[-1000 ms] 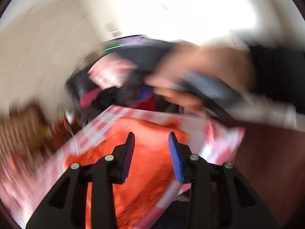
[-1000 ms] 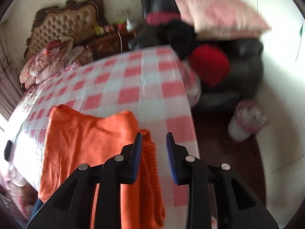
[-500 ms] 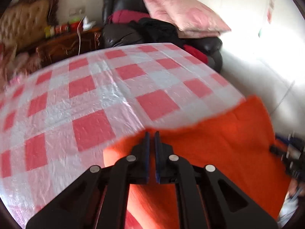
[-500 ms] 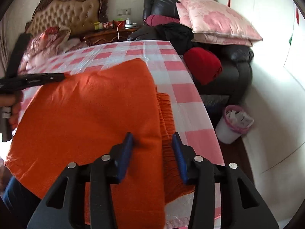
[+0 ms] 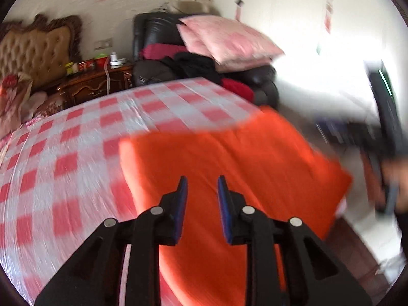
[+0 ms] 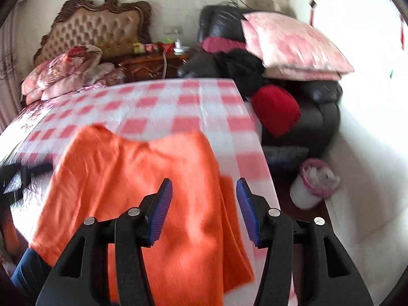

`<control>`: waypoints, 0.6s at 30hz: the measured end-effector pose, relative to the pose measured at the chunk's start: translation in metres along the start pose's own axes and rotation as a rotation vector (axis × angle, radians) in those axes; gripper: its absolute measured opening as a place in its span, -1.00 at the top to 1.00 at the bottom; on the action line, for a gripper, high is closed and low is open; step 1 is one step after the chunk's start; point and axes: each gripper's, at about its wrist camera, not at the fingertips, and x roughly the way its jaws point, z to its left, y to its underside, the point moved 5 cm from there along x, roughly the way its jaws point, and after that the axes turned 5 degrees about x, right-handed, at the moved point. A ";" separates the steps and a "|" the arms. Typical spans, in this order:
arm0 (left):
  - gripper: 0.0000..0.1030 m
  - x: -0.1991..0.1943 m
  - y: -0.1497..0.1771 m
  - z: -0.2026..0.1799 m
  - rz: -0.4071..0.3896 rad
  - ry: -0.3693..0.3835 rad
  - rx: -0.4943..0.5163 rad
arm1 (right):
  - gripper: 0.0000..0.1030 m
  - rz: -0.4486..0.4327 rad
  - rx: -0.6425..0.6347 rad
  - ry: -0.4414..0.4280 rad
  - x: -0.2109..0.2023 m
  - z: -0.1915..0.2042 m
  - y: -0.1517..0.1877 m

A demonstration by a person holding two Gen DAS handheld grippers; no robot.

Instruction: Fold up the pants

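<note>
Orange pants (image 5: 229, 153) lie folded on the near right part of the table with the red-and-white checked cloth (image 5: 76, 140). Their right side hangs past the table edge. My left gripper (image 5: 202, 186) hovers over them. Its jaws are opening, and the pads press on nothing. In the right wrist view the pants (image 6: 142, 168) spread under my right gripper (image 6: 204, 191). Its jaws are also opening, wide apart, with cloth below them but not pinched. The right gripper (image 5: 385, 132), held in a hand, shows blurred at the right edge of the left wrist view. The left gripper (image 6: 23, 170) shows at the left edge of the right wrist view.
Behind the table a black leather armchair (image 6: 318, 112) holds pink pillows (image 6: 293, 43), dark clothes and a red cushion (image 6: 278, 109). A wooden nightstand (image 5: 94, 86) and a tufted headboard (image 6: 102, 28) stand at the back. On the floor to the right is a white bin with a pink liner (image 6: 313, 183).
The left gripper, shut on the pants' edge half a second ago, now has its jaws apart and has pulled back. The right gripper's jaws have widened. The pants now lie flat.
</note>
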 end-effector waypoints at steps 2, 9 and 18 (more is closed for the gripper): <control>0.53 0.001 0.018 -0.021 0.024 -0.009 0.053 | 0.00 0.010 -0.032 -0.005 0.011 0.007 -0.013; 0.52 0.012 0.054 -0.055 0.076 -0.035 0.134 | -0.12 0.224 -0.021 0.009 0.085 -0.003 -0.010; -0.29 -0.025 0.043 -0.012 0.002 -0.077 -0.113 | -0.35 0.110 0.076 0.037 0.046 -0.024 -0.007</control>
